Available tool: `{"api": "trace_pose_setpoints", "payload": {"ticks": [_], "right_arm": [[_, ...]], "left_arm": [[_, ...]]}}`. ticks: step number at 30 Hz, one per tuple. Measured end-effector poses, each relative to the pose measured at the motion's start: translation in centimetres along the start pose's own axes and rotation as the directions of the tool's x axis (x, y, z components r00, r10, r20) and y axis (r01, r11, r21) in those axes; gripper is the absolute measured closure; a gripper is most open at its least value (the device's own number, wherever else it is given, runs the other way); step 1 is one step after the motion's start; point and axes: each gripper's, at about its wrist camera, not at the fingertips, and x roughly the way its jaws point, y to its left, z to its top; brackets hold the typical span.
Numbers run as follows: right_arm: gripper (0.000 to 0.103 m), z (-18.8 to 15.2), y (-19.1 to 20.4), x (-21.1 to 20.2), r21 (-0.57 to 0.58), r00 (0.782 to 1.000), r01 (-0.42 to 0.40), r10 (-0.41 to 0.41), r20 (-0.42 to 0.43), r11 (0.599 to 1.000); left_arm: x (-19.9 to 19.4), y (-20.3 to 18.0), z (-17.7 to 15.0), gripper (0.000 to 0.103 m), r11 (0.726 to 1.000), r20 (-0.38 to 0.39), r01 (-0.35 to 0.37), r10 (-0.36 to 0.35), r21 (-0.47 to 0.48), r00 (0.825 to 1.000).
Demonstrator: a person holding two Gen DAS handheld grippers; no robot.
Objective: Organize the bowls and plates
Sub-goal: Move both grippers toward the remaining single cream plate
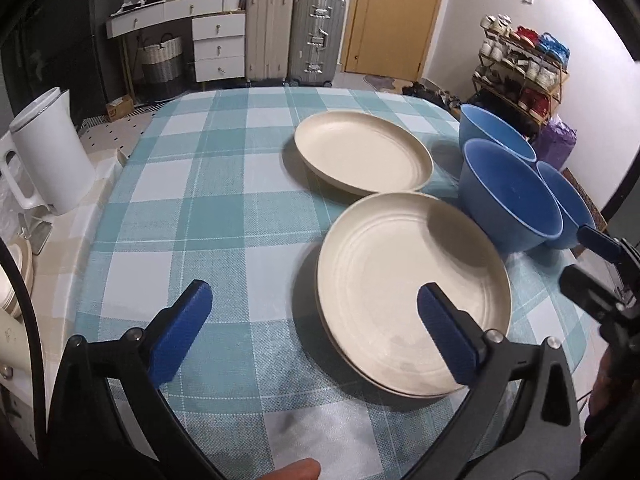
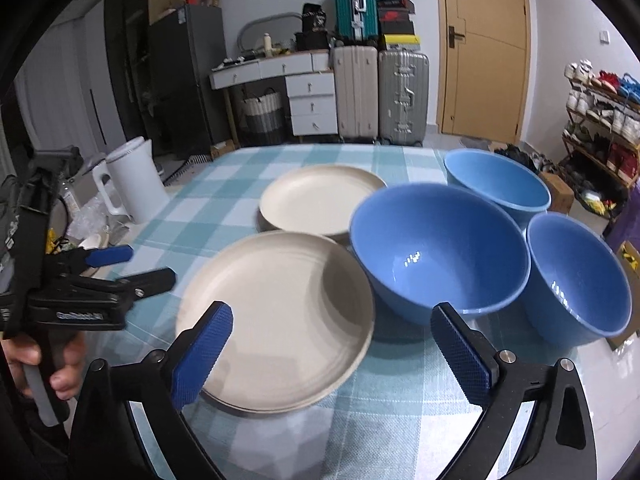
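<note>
Left wrist view: left gripper [image 1: 314,312] angled down over the checked tablecloth [image 1: 208,208], jaws spread wide, nothing between them. Its right pad hangs over the near cream plate [image 1: 400,280], which sits on another plate. The far cream plate [image 1: 362,152] lies just beyond the near plate. Three blue bowls [image 1: 508,196] cluster right of the near plate. The right gripper [image 1: 600,268] enters right of the bowls.

Right wrist view: right gripper [image 2: 332,350] tilted down, jaws wide, empty; left pad over the near plate's edge [image 2: 276,320], right pad before the middle bowl [image 2: 436,252]. A hand [image 2: 44,364] grips the left gripper's handle, left of the near plate.
</note>
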Motion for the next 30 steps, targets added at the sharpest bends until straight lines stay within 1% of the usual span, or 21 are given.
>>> {"api": "trace_pose_setpoints", "payload": {"ticks": [5, 13, 16, 23, 30], "right_arm": [[0.001, 1.2, 0.2, -1.2, -0.002, 0.999, -0.008, 0.008, 0.038, 1.0], [0.001, 3.7, 0.0, -1.4, -0.025, 0.997, -0.039, 0.041, 0.064, 0.999], [0.001, 4.6, -0.4, -1.3, -0.02, 0.996, -0.048, 0.049, 0.069, 0.999], [0.001, 6.8, -0.4, -0.7, -0.025, 0.995, -0.068, 0.069, 0.068, 0.997], [0.001, 8.7, 0.0, 0.4, -0.046, 0.994, -0.092, 0.094, 0.057, 0.995]], "left_arm": [[-0.7, 0.3, 0.3, 0.001, 1.0, 0.02, -0.004, 0.004, -0.018, 1.0], [-2.3, 1.0, 1.2, 0.001, 0.998, 0.065, -0.025, 0.029, -0.06, 0.997], [-2.7, 1.2, 1.7, 0.001, 0.998, 0.075, -0.035, 0.039, -0.055, 0.996], [-4.0, 2.9, 3.4, 0.001, 0.993, 0.095, -0.045, 0.056, -0.112, 0.994], [-3.9, 4.3, 5.1, 0.001, 0.987, 0.093, -0.069, 0.084, -0.147, 0.992]]}}
